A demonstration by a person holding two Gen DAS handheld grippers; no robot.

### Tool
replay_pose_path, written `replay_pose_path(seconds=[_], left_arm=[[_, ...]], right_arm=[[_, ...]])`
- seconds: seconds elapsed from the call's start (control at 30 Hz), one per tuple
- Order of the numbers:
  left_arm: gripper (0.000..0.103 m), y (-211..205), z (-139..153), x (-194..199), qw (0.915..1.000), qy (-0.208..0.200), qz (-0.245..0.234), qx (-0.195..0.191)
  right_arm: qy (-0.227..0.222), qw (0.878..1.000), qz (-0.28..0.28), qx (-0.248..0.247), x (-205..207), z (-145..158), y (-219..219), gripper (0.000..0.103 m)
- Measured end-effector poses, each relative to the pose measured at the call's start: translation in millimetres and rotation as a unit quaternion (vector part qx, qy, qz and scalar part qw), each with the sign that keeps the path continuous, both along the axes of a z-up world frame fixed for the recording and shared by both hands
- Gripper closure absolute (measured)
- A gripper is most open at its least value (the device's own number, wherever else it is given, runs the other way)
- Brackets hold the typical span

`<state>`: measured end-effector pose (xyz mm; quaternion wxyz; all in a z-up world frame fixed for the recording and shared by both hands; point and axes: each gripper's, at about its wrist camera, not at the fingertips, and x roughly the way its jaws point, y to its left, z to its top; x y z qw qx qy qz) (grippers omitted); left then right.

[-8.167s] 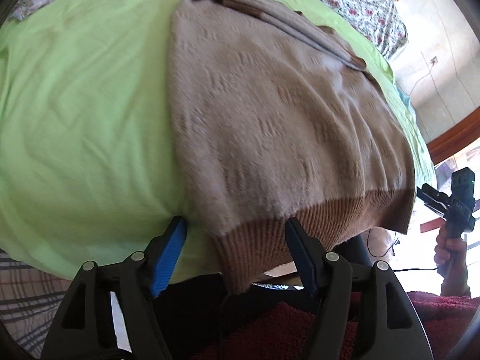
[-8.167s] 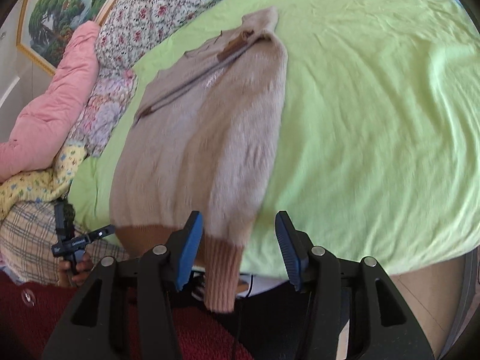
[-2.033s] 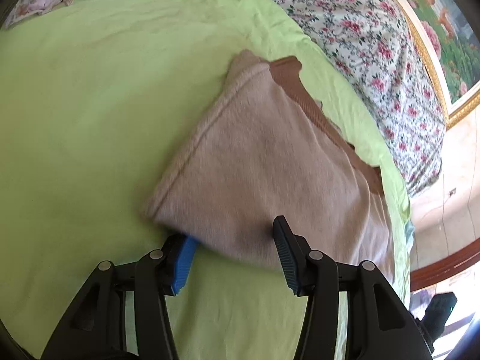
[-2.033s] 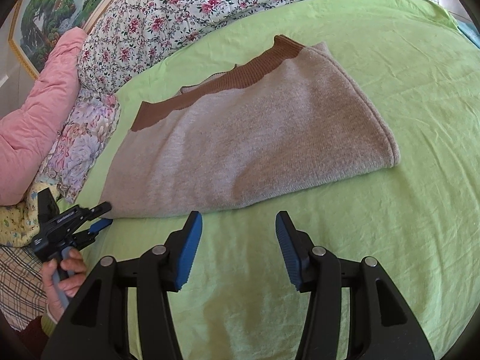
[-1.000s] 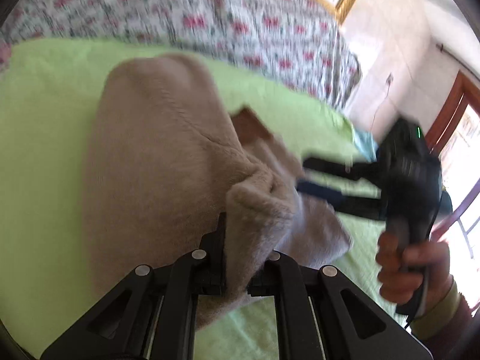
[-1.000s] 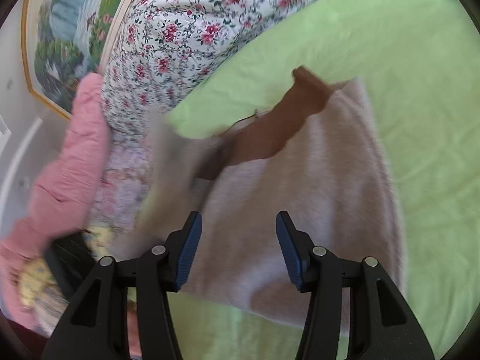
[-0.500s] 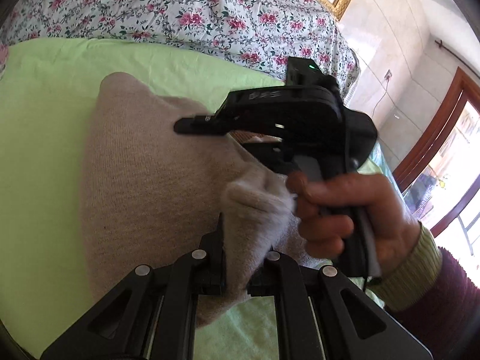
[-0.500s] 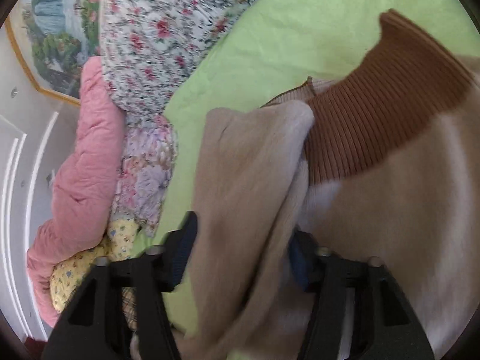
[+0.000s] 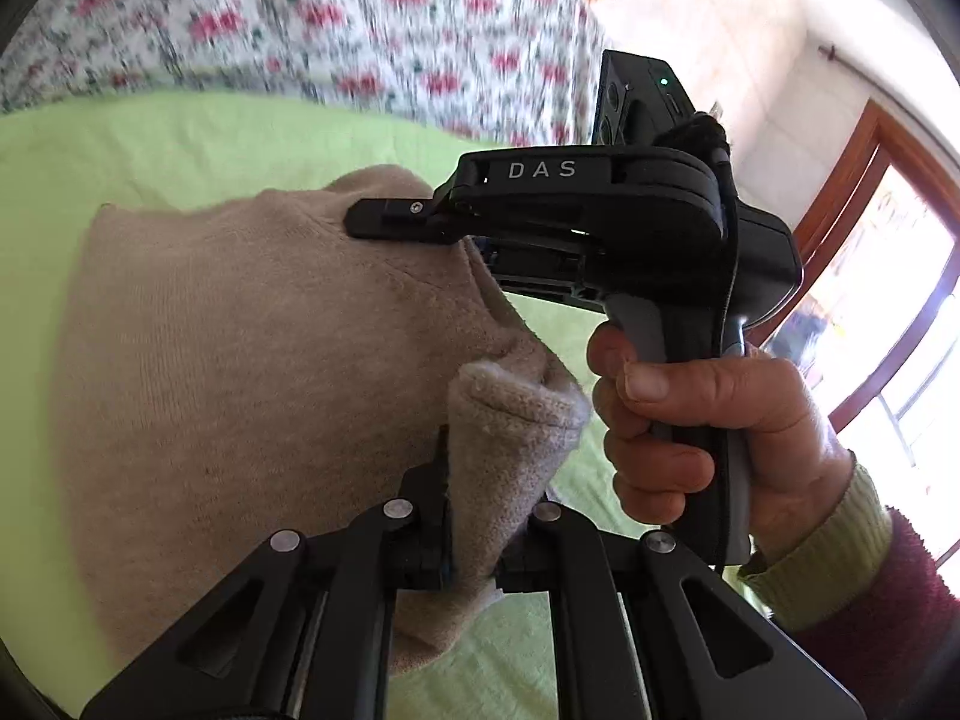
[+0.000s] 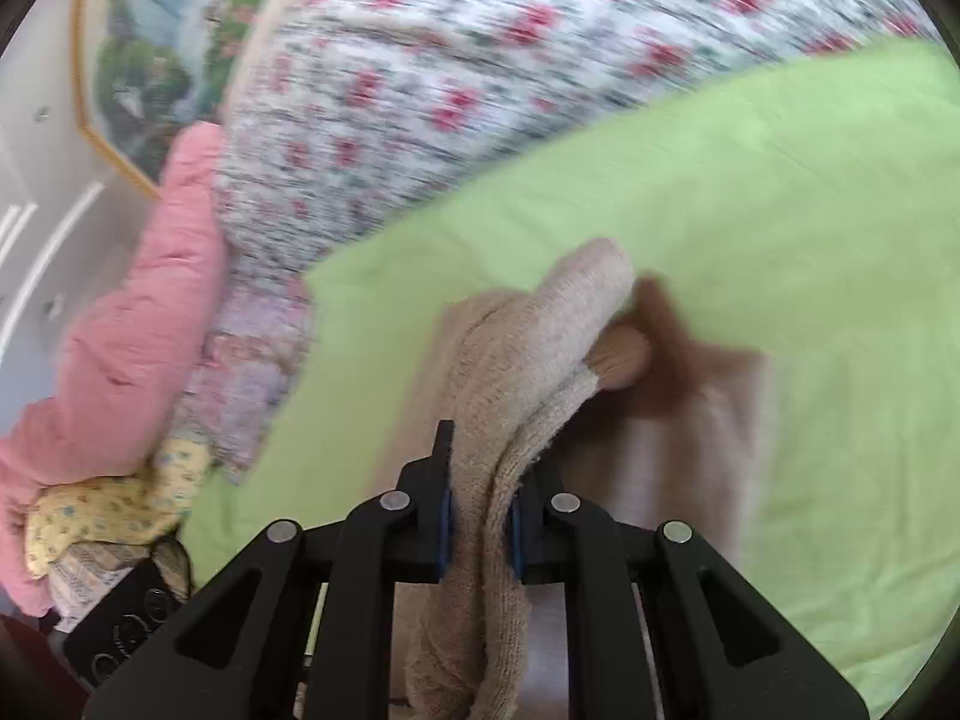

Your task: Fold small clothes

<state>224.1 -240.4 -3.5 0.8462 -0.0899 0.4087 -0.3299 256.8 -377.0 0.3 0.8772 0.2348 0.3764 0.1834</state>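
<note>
The left wrist view alone showed the person's right hand (image 9: 714, 420) wrapped around the handle of the right gripper (image 9: 396, 219), whose black body bore the letters DAS and reached in from the right side over the sweater (image 9: 240, 348); its fingertips lay against the far fold of the knit, though from that side it could not be told how the jaws stood. The right wrist view settled that: the right gripper (image 10: 480, 516) had its blue-padded jaws pressed together on a thick bunch of the beige sweater (image 10: 528, 360), which rose in a hump ahead of the fingers with a darker brown ribbed band (image 10: 678, 354) showing just behind it, blurred. That view also caught a pink quilt (image 10: 132, 312) heaped at the left, a yellow printed cloth (image 10: 114, 510) under it, and a framed landscape painting (image 10: 162, 42) on the wall, none of which appeared in the other camera. The left gripper (image 9: 474, 540) was likewise closed tight, pinching a folded corner of the same sweater that stuck up between its fingers. The garment lay bunched on a lime green sheet (image 9: 180, 138) covering the bed, with most of its bulk spread to the left of the left gripper. A floral cover (image 9: 360, 24) with red roses ran along the far edge of the sheet in both views, smeared by motion. At the right of the left wrist view stood a pale tiled wall (image 9: 750, 30) and a wooden-framed door (image 9: 888, 252) bright with daylight.
</note>
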Motion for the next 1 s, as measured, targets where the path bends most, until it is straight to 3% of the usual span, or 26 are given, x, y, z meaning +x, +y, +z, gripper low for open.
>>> replay_pose_path(seconds=[0.2,0.43,0.53,0.67,0.8,1.0], left_arm=[[0.096,-15,-22,0,0.9997,0.009,-0.006,0.023],[0.092,-21,-25,-4,0.9996,0.012,-0.009,0.022],[0.086,-19,-25,-7,0.9994,0.017,-0.022,0.018],[0.060,-11,-23,-19,0.9980,0.032,-0.054,0.013],[0.051,10,-15,-36,0.9971,0.033,-0.066,0.015],[0.023,69,-5,-43,0.9989,0.044,-0.009,0.011]], right_arm=[[0.012,1.000,-0.012,0.003,0,-33,-19,0.087],[0.008,1.000,-0.012,-0.024,-2,-34,-22,0.087],[0.012,0.999,-0.028,-0.031,-8,-35,-26,0.080],[0.010,0.998,-0.055,-0.032,-23,-32,-32,0.062],[0.006,0.997,-0.077,-0.030,-41,-26,-35,0.036],[0.010,0.997,-0.080,-0.008,-55,-25,-35,0.035]])
